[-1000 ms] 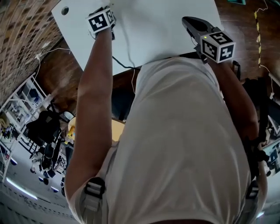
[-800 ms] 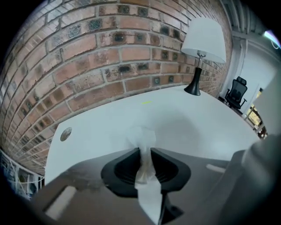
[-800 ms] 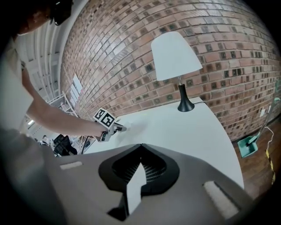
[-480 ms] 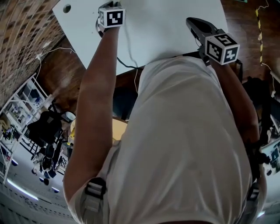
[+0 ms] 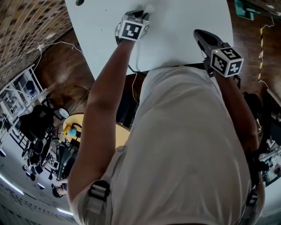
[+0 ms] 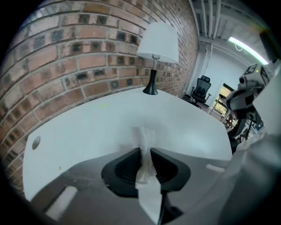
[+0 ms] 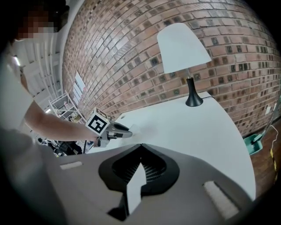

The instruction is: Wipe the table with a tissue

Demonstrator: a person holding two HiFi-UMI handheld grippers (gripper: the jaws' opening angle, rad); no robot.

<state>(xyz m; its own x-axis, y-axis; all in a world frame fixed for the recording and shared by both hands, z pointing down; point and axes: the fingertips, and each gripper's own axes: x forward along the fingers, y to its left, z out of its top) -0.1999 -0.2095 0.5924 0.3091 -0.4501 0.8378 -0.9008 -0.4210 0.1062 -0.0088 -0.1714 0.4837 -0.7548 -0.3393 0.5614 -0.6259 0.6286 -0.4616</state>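
**Tissue clamped in the left gripper over the white table**

Head view: the left gripper (image 5: 141,12) reaches out over the white table (image 5: 101,30) with a white tissue (image 5: 149,8) at its tips. The right gripper (image 5: 198,33) hangs by the table's near edge, well apart from the tissue.

Left gripper view: the jaws stand narrow, pinching the tissue, which pokes out past the tips toward the tabletop and trails back between them. A white-shaded lamp (image 6: 157,48) stands at the far side, beside the brick wall (image 6: 66,57).

Right gripper view: the jaws meet tip to tip, with nothing gripped. The left gripper and its tissue lie ahead, to the left.
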